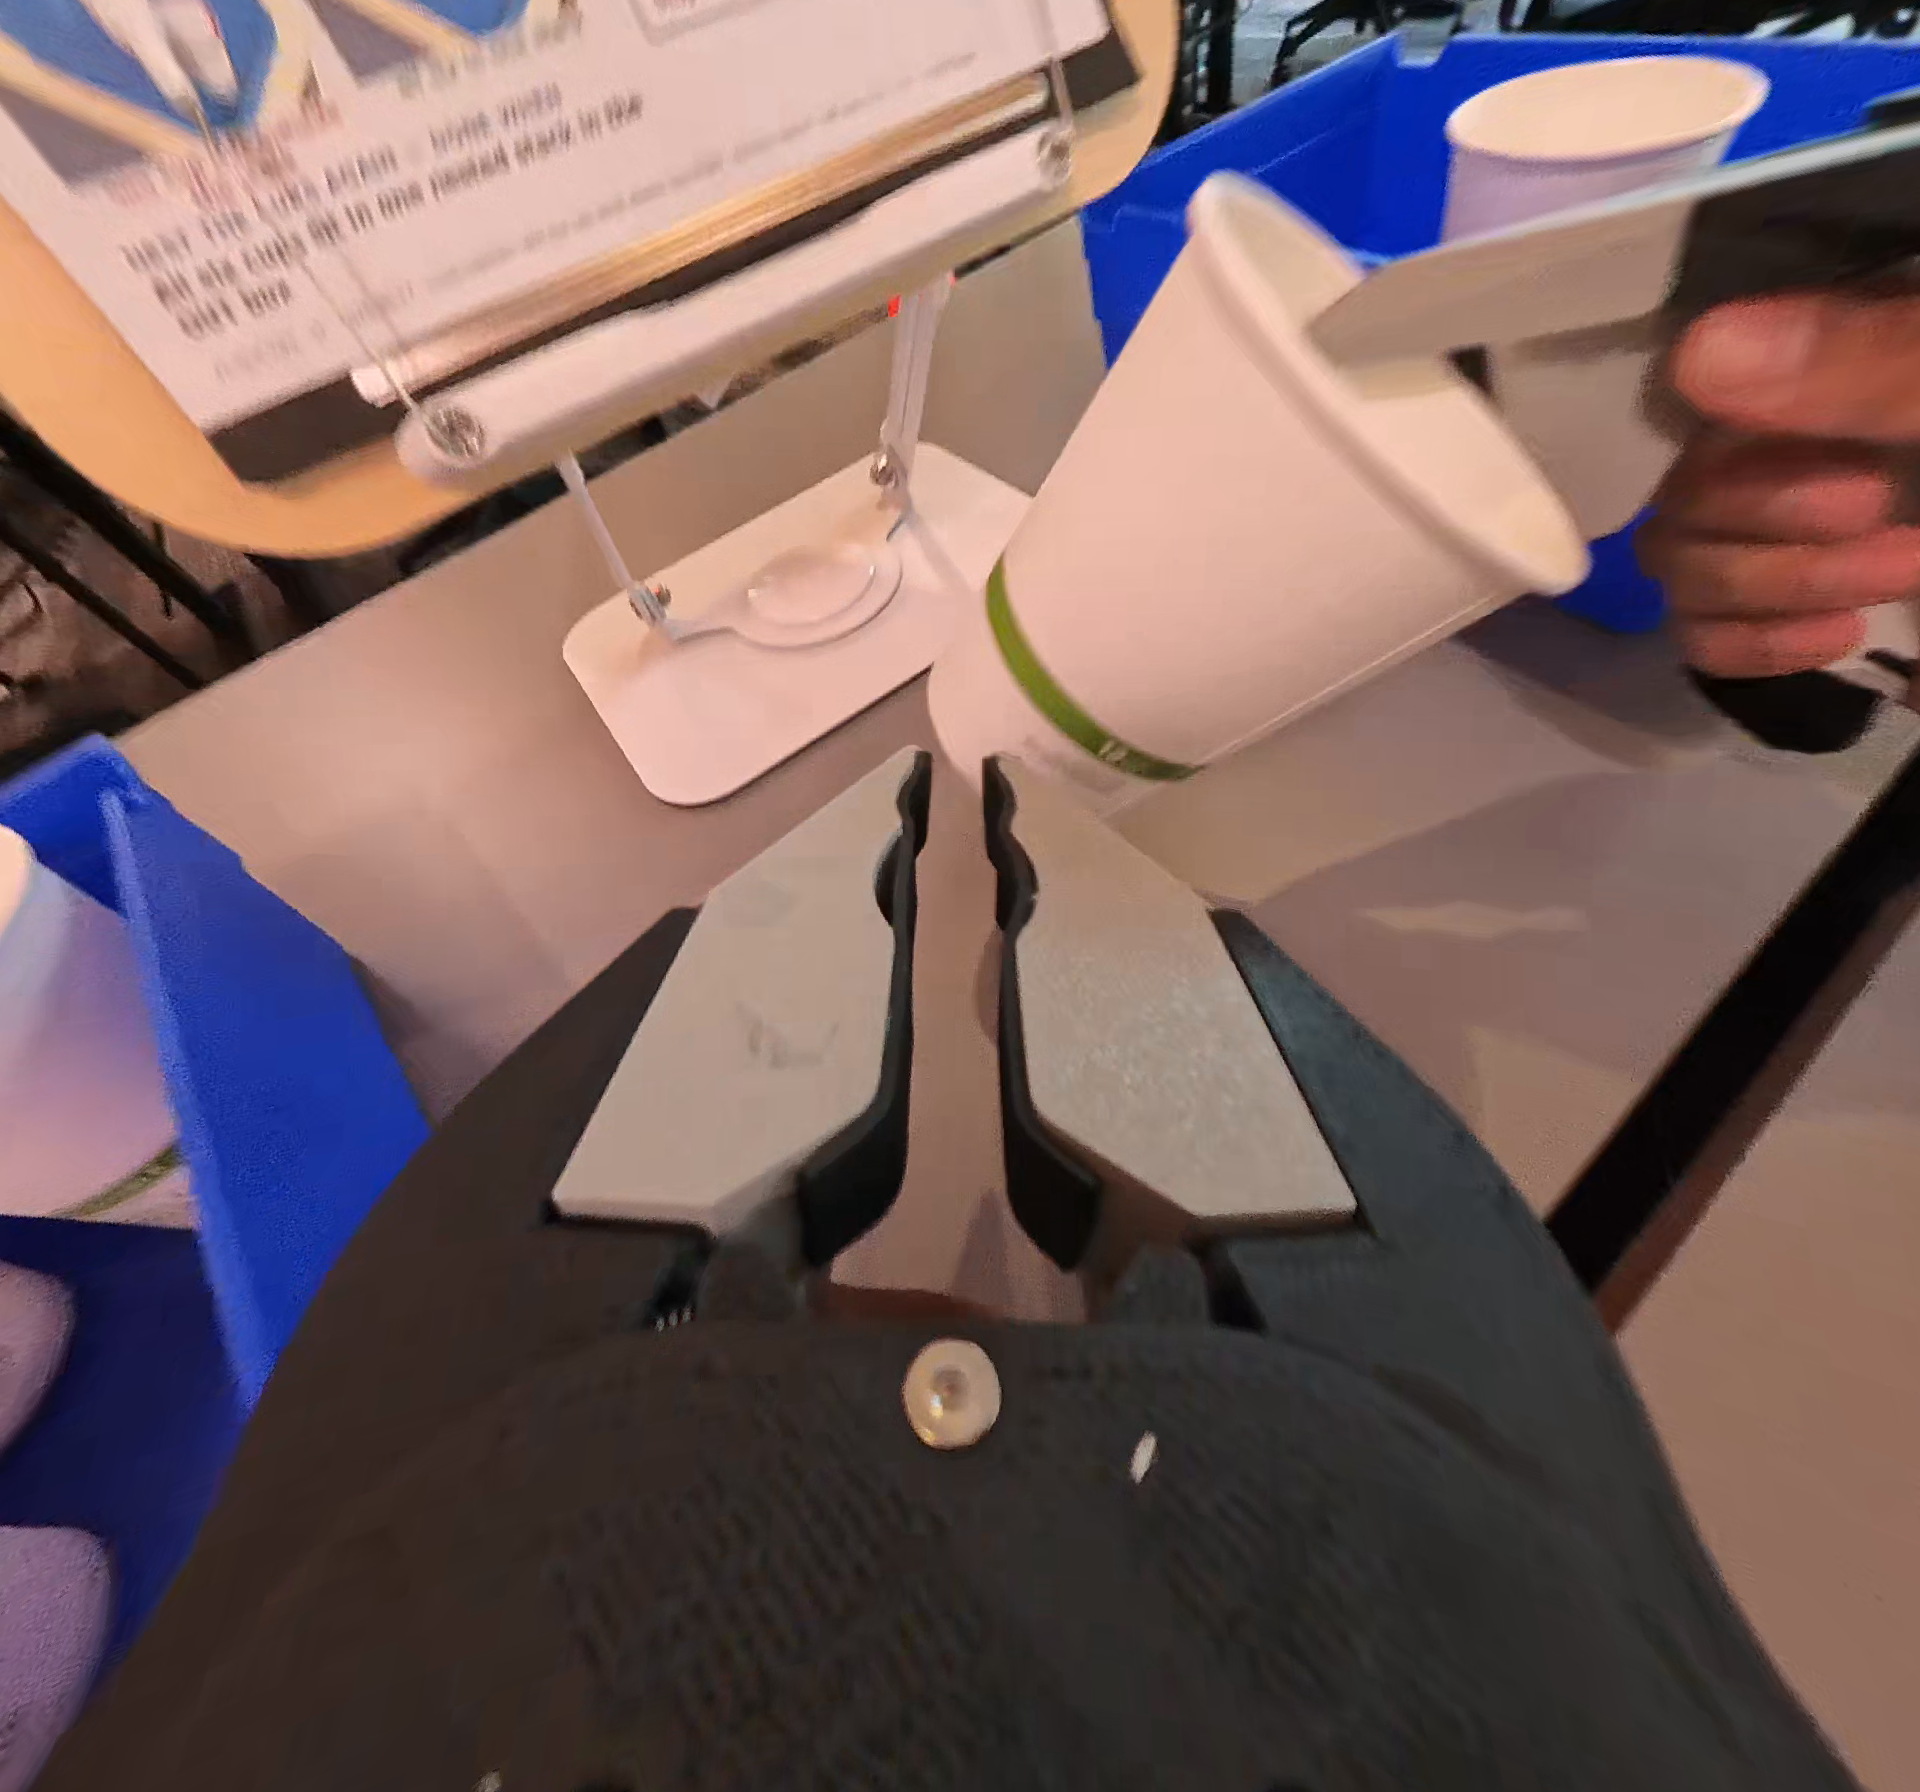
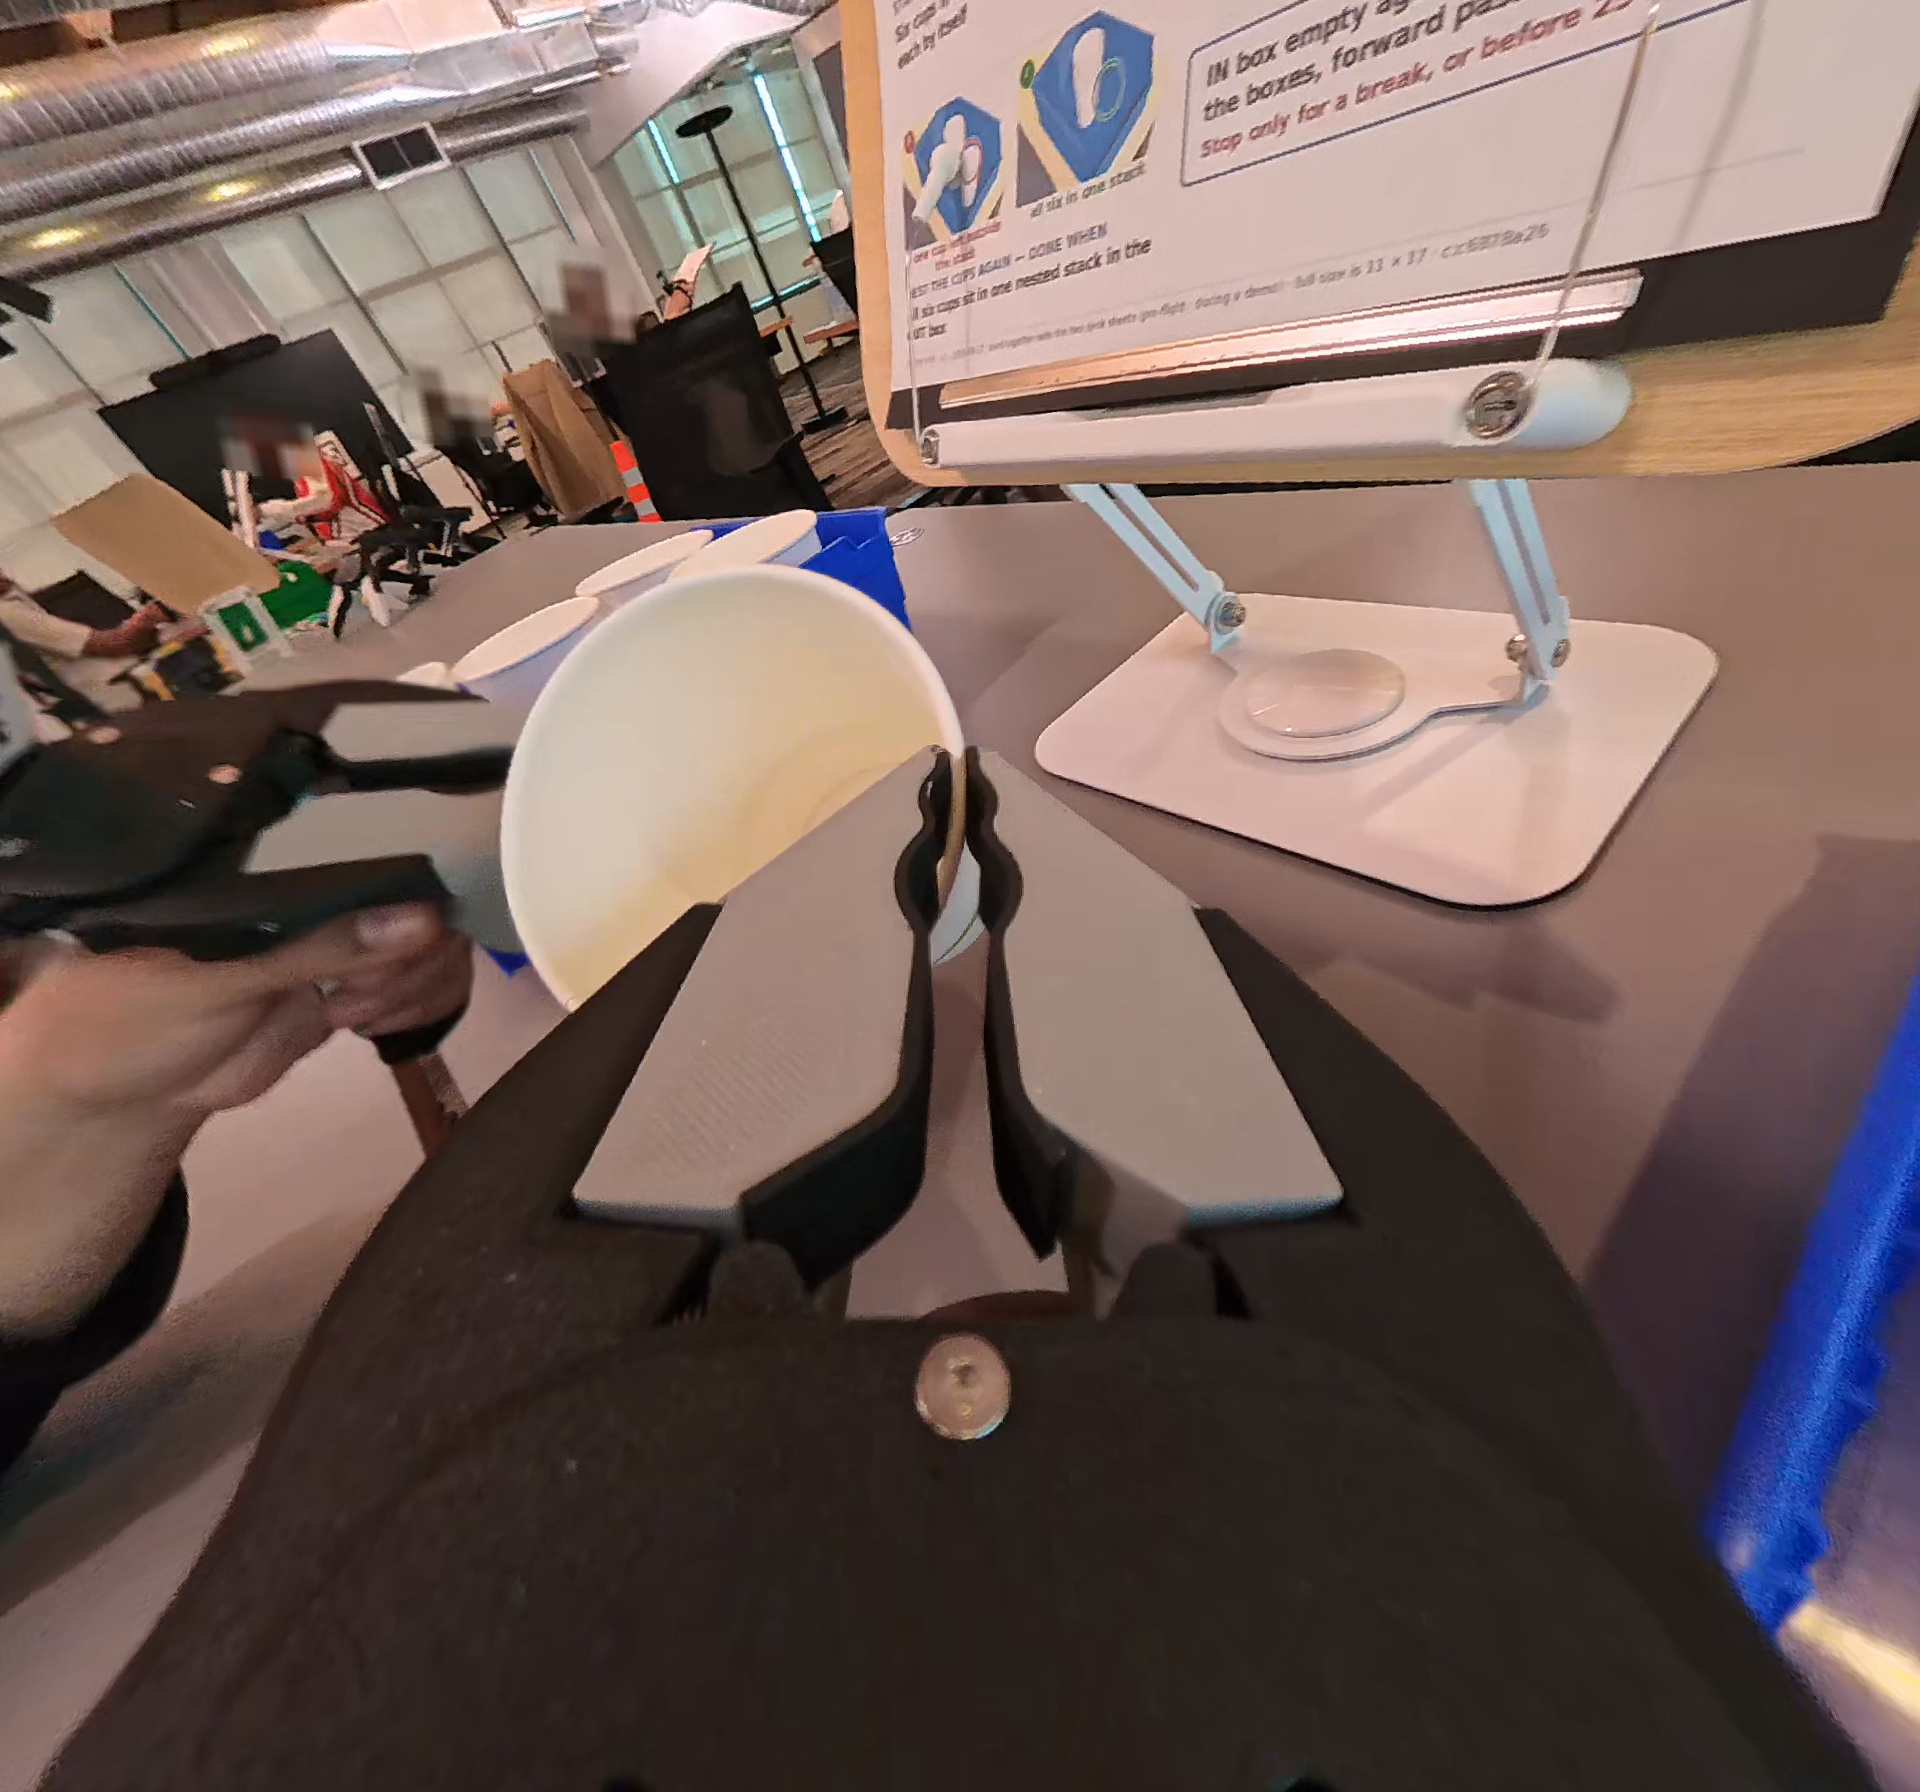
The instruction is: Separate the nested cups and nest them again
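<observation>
A white paper cup with a green band near its base (image 1: 1226,516) hangs tilted above the grey table (image 1: 1455,911), mouth towards the right gripper. I cannot tell if another cup sits inside it. My right gripper (image 2: 958,766) is shut on the cup's rim (image 2: 727,755), one finger inside and one outside; it also shows in the left wrist view (image 1: 1351,340). My left gripper (image 1: 956,786) is nearly closed with nothing between its jaws, its tips right at the cup's base. It also shows at the left of the right wrist view (image 2: 488,807).
A blue bin (image 1: 1299,184) at the right holds another white cup (image 1: 1579,142). A second blue bin (image 1: 239,1015) at the left holds several cups (image 2: 520,651). A white stand (image 1: 790,620) with an instruction sheet rises behind the cup. People and furniture are far behind.
</observation>
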